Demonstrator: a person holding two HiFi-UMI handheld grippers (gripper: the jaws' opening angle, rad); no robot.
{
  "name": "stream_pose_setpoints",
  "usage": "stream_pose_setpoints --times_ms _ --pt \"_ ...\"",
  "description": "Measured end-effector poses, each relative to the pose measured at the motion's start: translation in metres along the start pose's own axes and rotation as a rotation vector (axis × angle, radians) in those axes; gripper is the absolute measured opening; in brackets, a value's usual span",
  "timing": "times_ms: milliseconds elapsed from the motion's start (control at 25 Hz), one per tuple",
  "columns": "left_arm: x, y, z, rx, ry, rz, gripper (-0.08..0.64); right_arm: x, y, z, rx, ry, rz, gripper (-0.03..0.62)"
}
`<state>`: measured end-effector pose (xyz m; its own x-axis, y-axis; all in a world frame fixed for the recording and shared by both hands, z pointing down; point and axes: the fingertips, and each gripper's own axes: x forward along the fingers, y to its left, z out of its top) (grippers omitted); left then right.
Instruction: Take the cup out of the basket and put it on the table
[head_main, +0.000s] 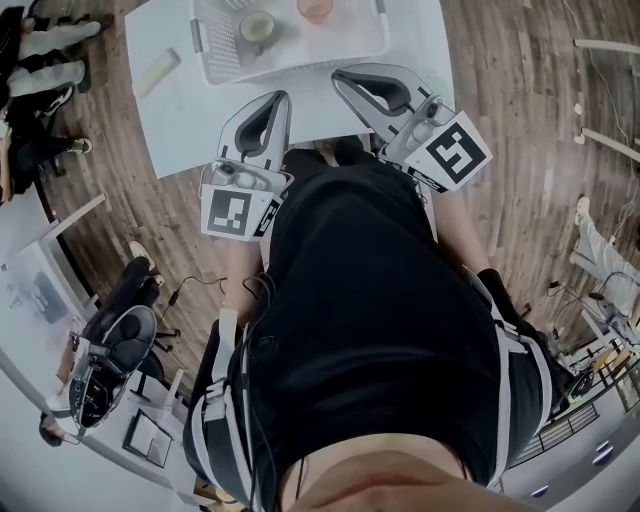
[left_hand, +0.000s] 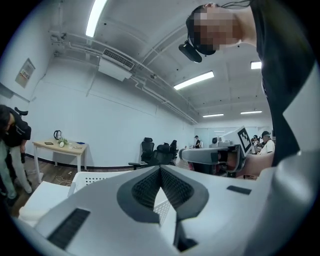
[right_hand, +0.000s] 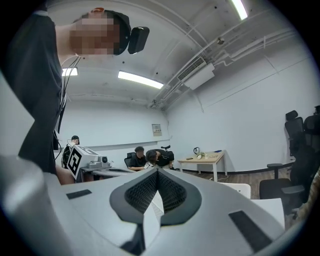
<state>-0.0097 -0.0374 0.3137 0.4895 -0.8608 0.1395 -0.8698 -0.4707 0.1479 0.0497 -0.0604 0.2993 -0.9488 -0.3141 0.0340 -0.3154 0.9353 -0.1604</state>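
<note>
A white slotted basket stands on the white table at the top of the head view. Inside it sit a pale green cup and, at the frame's edge, a pinkish cup. My left gripper hovers over the table's near edge, short of the basket, shut and empty. My right gripper is beside it, its tip just short of the basket's front wall, also shut with nothing in it. In the left gripper view the jaws meet at the tips, with the basket behind. The right gripper view's jaws are also closed together.
A pale cylindrical roll lies on the table left of the basket. People stand at the far left on the wooden floor. An office chair and equipment are behind me to the left. Other desks and seated people fill the room.
</note>
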Motion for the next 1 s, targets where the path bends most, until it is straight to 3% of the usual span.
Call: stream_pose_setpoints --times_ms 280,640,1000 --pt "0.011 -0.002 0.000 -0.004 0.003 0.040 0.021 -0.001 -0.016 -0.005 -0.024 0.036 0.006 0.018" --pt "0.011 0.015 -0.002 0.020 0.023 -0.019 0.021 0.019 -0.014 -0.007 -0.003 0.025 -0.048 0.018" --pt "0.001 0.029 -0.005 0.016 0.035 -0.052 0.021 0.036 -0.012 -0.019 -0.058 0.090 -0.068 0.018"
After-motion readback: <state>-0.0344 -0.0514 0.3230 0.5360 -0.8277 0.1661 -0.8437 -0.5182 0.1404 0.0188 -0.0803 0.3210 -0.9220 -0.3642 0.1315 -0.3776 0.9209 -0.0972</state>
